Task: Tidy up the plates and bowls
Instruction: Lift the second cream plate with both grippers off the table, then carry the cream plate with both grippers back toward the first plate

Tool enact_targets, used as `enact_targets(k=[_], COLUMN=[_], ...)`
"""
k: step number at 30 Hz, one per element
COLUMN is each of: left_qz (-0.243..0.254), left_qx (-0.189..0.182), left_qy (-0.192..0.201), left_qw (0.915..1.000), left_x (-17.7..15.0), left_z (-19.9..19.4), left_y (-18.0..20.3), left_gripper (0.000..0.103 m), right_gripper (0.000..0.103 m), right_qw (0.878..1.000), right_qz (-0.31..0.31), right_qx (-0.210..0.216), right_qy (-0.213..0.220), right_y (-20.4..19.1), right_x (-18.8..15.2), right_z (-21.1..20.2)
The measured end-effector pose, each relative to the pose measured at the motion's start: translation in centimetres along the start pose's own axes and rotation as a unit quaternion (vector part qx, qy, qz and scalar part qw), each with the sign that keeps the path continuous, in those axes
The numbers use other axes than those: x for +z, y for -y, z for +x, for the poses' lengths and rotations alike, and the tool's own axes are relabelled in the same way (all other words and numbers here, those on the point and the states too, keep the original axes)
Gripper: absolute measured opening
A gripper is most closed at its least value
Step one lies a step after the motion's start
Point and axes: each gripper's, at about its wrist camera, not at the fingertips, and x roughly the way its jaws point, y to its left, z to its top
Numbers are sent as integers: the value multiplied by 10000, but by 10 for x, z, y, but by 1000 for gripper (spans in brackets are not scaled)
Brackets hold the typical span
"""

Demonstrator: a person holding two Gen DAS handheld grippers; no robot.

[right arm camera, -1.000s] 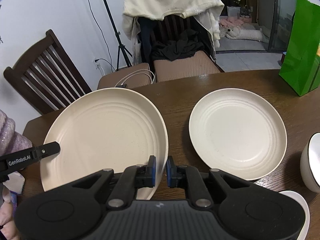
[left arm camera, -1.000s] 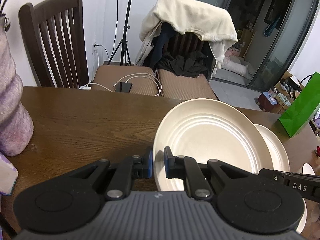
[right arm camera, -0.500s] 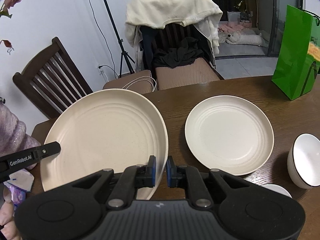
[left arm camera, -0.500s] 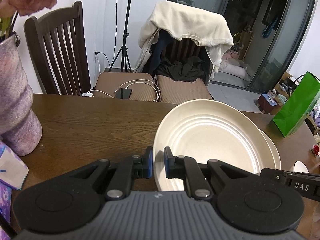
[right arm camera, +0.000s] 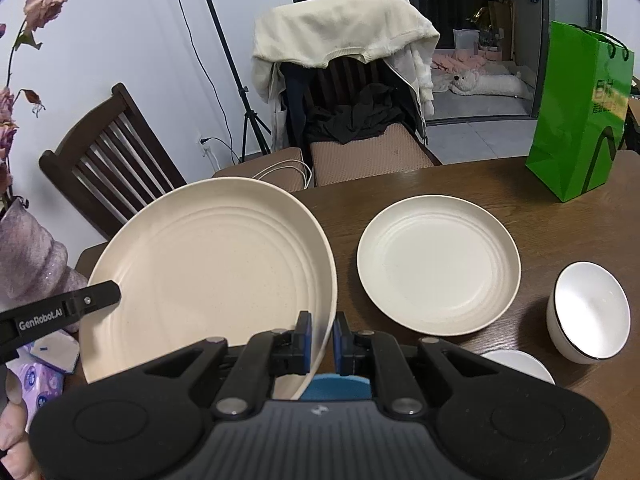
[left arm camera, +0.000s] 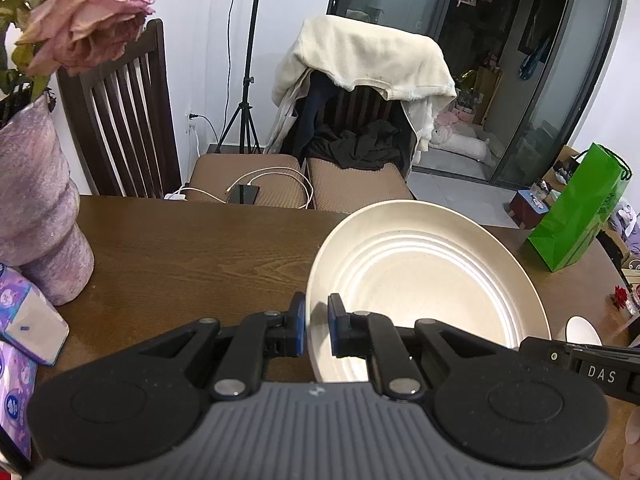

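Cream and matte, the big plate (right arm camera: 208, 284) hangs tilted above the wooden surface (right arm camera: 560, 232), pinched on opposite rims: the left tongs (left arm camera: 316, 326) are nearly closed on its near-left edge, and the right tongs (right arm camera: 320, 336) are nearly closed on its near-right edge, blue pads pressing each side of the thin lip. Just right of the big plate, a smaller plate (right arm camera: 438, 264) of the same speckled cream stuff lies flat on the surface, ringed with shallow concentric steps. Right of that sits a glossy white bowl (right arm camera: 588, 310) with a dark rim line, and nearer still the edge of a white dish (right arm camera: 520, 362). The step in hand looks like carrying the big plate to a stacking spot. To do it well, both tongs should travel together at the same height, since any drift apart would twist or drag the lip out of one grip; the rim is thin and smooth, so it likely slips easily. Levelling the plate before lowering, and keeping it clear of the smaller plate and bowl, would avoid a knock. Since the held plate is the wider one, it probably belongs beneath the smaller, so setting it on bare wood beside the smaller plate seems the sounder aim. Left of the big plate stands a fuzzy lilac vase (left arm camera: 38, 216).
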Motion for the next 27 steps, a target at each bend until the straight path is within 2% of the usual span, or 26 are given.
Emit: enact_targets(k=[12, 27], left_qz=[-13, 57], left_qx=[3, -36], left_qy=[5, 126], left_qw=[10000, 9999], left_x=[-17, -38], left_z=[-31, -83], left_y=[8, 33], left_gripper=[12, 12], right_gripper=[11, 11], right_qw=[10000, 9998], right_qz=[-29, -61], right_qx=[30, 13], right_qy=[-17, 174], right_y=[5, 16], right_x=[-21, -48], right_z=[-31, -87])
